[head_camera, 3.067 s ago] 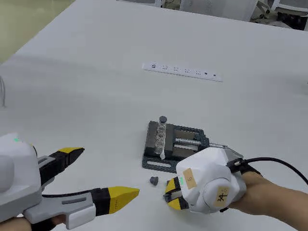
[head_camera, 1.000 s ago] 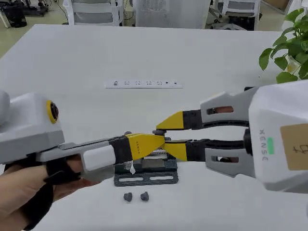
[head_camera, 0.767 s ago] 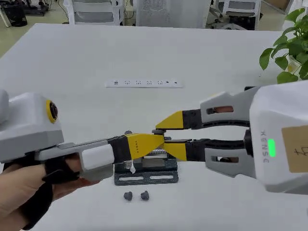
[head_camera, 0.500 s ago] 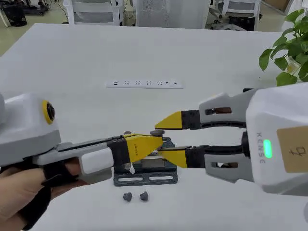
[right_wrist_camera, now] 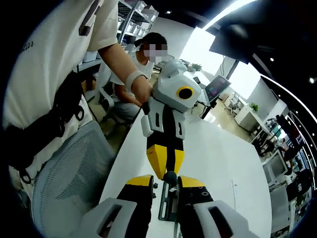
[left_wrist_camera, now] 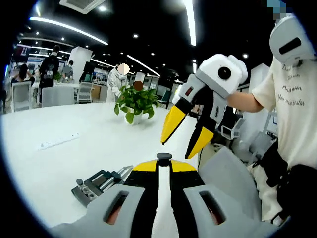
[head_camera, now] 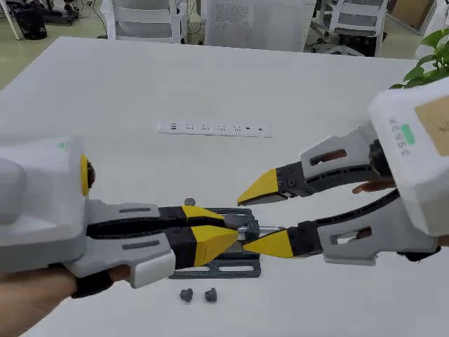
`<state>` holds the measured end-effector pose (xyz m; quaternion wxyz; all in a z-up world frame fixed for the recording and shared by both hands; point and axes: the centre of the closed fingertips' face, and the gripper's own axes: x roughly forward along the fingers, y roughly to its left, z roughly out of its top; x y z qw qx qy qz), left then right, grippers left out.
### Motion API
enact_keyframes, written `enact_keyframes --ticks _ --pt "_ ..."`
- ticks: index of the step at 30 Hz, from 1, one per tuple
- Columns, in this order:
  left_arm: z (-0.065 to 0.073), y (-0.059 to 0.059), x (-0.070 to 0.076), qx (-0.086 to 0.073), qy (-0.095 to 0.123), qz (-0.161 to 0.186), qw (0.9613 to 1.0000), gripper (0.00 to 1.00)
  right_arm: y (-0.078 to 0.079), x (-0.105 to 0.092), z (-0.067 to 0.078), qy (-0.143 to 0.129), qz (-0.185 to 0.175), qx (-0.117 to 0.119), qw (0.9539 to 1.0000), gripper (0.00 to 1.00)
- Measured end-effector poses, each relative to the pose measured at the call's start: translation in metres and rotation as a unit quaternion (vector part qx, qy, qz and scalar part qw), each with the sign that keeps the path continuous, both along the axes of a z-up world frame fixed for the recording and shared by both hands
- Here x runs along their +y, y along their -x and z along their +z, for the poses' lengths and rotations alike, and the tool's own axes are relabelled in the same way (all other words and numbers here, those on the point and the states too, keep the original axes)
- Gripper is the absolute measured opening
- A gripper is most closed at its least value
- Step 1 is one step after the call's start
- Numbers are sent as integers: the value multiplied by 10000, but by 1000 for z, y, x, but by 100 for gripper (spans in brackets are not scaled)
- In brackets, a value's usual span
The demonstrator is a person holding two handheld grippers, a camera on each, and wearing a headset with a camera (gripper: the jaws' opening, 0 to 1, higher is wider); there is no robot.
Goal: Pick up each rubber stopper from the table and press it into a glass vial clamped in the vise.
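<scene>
Rubber stopper (left_wrist_camera: 164, 156) sits pinched in the narrow tips of the left hand-held gripper (head_camera: 230, 229) near the vise (head_camera: 231, 266). At its 3 o'clock the right hand-held gripper (head_camera: 242, 227) gapes wide (two spare stoppers (head_camera: 186, 295) lie on the tabletop (head_camera: 140, 84) at the vise's 6 o'clock).

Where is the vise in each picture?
Head view: the vise sits low in the middle, behind the left gripper.
Left gripper view: vise at lower left, beside that gripper's own tongs.
Right gripper view: vise at the bottom middle, just below the left gripper's tip.
Shared landmark: the left gripper's shut yellow tongs.
</scene>
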<state>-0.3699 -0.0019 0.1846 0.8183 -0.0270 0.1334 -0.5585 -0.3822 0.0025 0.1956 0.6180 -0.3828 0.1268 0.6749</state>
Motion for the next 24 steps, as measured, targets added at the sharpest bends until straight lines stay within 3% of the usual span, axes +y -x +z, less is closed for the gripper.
enact_keyframes --ticks 4,5,8,10,13,24 --pt "-9 8 -6 -397 -502 -267 9976 3 3 -3 -10 345 118 373 9986 13" --pt "-10 9 -7 -478 -588 -293 9967 3 2 -3 -11 386 151 302 9987 13" --pt "-12 13 -13 -478 -615 -380 9962 3 7 -5 -20 591 233 554 9964 12" --pt "-13 15 -15 -499 -666 -427 9956 3 8 -5 -26 717 334 427 9960 10" --pt "-15 16 -15 -467 -679 -453 9956 3 8 -6 -33 834 348 496 9947 9" --pt "-20 21 -16 -411 -751 -574 9947 3 17 -4 -34 858 494 530 9937 8"
